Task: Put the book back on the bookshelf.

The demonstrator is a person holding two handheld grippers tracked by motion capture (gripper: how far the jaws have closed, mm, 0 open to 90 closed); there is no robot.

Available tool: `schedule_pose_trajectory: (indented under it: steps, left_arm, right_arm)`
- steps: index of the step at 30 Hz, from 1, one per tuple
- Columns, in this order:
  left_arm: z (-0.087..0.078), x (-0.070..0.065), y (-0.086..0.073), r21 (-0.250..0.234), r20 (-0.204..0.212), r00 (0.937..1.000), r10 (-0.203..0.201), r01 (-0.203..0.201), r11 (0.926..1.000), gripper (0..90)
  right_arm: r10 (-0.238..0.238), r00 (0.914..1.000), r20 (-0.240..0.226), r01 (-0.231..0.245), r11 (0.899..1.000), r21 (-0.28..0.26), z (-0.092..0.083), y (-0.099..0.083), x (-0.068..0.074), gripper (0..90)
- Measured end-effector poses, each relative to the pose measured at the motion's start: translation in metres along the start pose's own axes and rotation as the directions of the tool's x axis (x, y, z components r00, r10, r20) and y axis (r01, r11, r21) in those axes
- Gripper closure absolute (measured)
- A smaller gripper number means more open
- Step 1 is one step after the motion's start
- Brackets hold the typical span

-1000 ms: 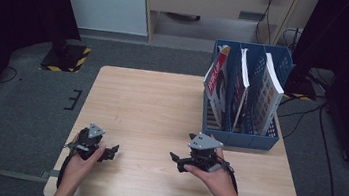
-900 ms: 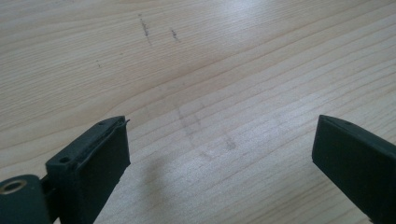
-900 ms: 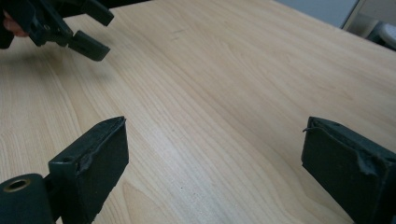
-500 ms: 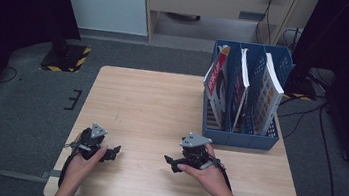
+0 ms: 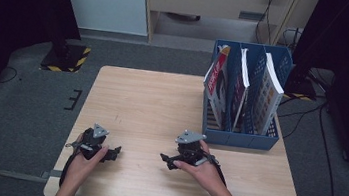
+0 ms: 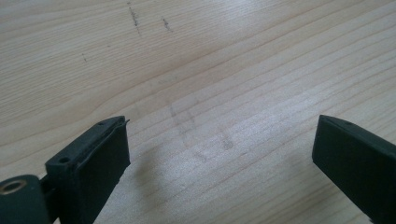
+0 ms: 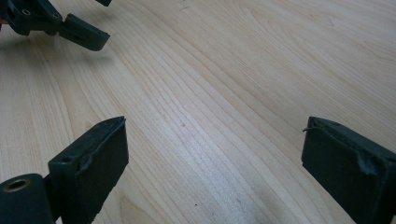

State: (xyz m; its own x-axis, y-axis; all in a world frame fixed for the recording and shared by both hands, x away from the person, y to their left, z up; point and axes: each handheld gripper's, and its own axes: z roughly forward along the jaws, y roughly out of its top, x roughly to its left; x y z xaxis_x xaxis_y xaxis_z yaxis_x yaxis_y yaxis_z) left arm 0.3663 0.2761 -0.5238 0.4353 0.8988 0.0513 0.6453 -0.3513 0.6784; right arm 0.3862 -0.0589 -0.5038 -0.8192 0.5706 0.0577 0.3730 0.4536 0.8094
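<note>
Grippers rested low over a bare wooden table (image 5: 162,101), nothing in either one.

On the table's far right stood a blue file rack (image 5: 238,136) with upright books (image 5: 269,89) in its slots, near the right gripper (image 5: 171,159) but not touched by it. That gripper's jaws stood wide apart above plain wood, pointing toward the left gripper (image 5: 114,151), whose jaws were likewise spread with nothing between them. By the look of it, work with the rack's contents had yet to start; any grasp remained ahead.
</note>
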Motion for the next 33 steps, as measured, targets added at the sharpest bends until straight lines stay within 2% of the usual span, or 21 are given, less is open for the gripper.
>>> schedule_pose_trajectory:
  steps: [5,11,13,17,18,24,25,30,33]
  left_arm:
    - [0.000,-0.001,-0.001,0.000,0.001,0.9999,0.011,-0.011,0.9999,3.6]
    - [-0.002,0.002,-0.002,0.000,0.000,1.0000,0.007,-0.007,1.0000,3.6]
    - [-0.002,0.001,-0.002,-0.001,-0.001,1.0000,0.005,-0.005,1.0000,3.6]
    - [0.000,0.001,-0.001,0.004,0.003,0.9999,0.009,-0.009,0.9999,3.6]
    - [0.000,0.001,-0.001,0.007,0.004,1.0000,0.008,-0.008,0.9999,3.7]
    - [0.003,0.002,-0.002,0.021,0.005,1.0000,0.002,-0.002,0.9998,3.5]
    - [0.004,0.002,-0.003,0.025,0.004,1.0000,0.000,0.000,0.9997,3.5]
    - [0.007,0.003,-0.004,0.020,0.005,0.9998,-0.019,0.019,0.9996,2.0]
    - [0.008,0.004,-0.005,0.010,0.016,0.9992,-0.038,0.037,0.9993,0.8]
  right_arm:
    - [0.008,0.9999,0.006,-0.008,1.000,-0.009,-0.001,0.001,-0.001,7.8]
    - [0.012,0.9999,0.011,-0.012,1.000,0.004,0.008,0.003,0.000,7.8]
    - [0.034,0.9994,0.009,-0.034,0.999,0.007,0.012,0.003,-0.002,7.8]
    - [0.040,0.9992,0.011,-0.040,0.998,0.041,0.024,0.001,-0.002,7.8]
    - [0.034,0.9994,0.012,-0.034,0.997,0.064,0.031,0.000,-0.001,7.9]
    - [0.041,0.9988,0.029,-0.043,0.995,0.095,0.043,-0.004,-0.002,8.4]
    - [0.035,0.9986,0.040,-0.040,0.991,0.127,0.046,-0.006,-0.002,8.3]
    - [-0.006,0.9972,0.074,-0.004,0.990,0.138,0.048,-0.009,0.001,7.7]
    - [-0.003,0.9971,0.076,-0.008,0.990,0.137,0.048,-0.009,0.002,7.6]
